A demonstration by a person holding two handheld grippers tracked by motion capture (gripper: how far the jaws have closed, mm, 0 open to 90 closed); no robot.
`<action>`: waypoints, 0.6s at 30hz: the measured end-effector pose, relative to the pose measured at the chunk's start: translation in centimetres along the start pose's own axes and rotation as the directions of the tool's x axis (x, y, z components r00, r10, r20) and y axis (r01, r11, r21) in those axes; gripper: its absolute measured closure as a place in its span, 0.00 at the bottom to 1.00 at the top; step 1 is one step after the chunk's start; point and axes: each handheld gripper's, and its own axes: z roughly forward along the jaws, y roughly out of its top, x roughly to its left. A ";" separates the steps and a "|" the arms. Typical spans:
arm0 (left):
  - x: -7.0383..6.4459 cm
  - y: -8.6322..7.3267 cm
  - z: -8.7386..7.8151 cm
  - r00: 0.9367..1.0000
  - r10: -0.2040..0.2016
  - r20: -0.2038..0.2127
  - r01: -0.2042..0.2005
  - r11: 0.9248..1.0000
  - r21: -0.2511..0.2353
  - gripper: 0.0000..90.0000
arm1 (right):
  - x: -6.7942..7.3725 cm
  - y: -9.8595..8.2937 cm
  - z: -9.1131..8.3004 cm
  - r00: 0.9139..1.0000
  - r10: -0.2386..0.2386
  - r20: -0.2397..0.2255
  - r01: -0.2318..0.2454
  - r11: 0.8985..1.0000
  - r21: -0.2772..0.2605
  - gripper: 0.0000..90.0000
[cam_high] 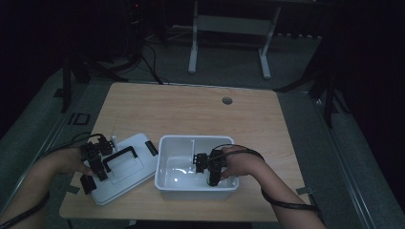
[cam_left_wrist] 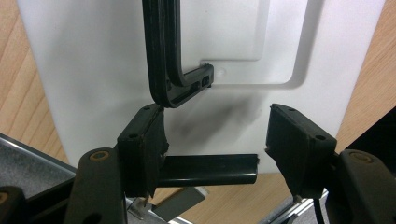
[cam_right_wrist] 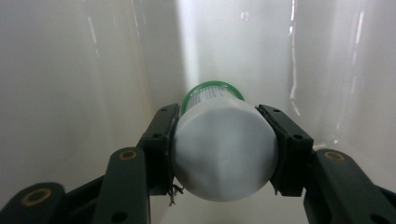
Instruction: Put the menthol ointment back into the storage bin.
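Note:
A white bin (cam_high: 196, 139) stands at the table's front middle. Inside it, my right gripper (cam_high: 211, 179) points down, shut on a bottle. In the right gripper view the bottle's white cap (cam_right_wrist: 223, 156) is squeezed between both jaws of the right gripper (cam_right_wrist: 223, 135), and a green-edged label (cam_right_wrist: 212, 89) shows behind the cap. To the left lies the bin's white lid (cam_high: 138, 145) with a black handle (cam_high: 119, 156). My left gripper (cam_high: 98, 167) hovers over the lid's front left part. In its own view the left gripper (cam_left_wrist: 217, 147) is open, and the handle's corner (cam_left_wrist: 180, 88) sits just beyond the left jaw.
A black latch (cam_high: 151, 148) sits on the lid's edge next to the bin. The wooden table (cam_high: 191, 112) has a round cable hole (cam_high: 227, 100) at the back. Behind the table stand white frame legs (cam_high: 193, 52), with cables on the floor.

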 end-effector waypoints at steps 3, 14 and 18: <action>0.0 0.0 -0.1 1.000 0.003 -0.001 -0.003 1.000 -0.003 0.41 | 0.0 0.2 0.5 1.000 0.006 0.000 -0.006 1.000 0.019 0.56; 0.0 0.0 0.2 1.000 0.000 0.002 0.000 1.000 0.005 0.41 | 0.0 1.0 2.0 1.000 -0.001 -0.004 0.001 0.998 0.061 0.56; 0.1 0.0 0.2 1.000 0.003 0.000 -0.003 1.000 0.006 0.41 | -0.1 1.0 2.1 1.000 0.004 -0.009 -0.003 0.998 0.069 0.56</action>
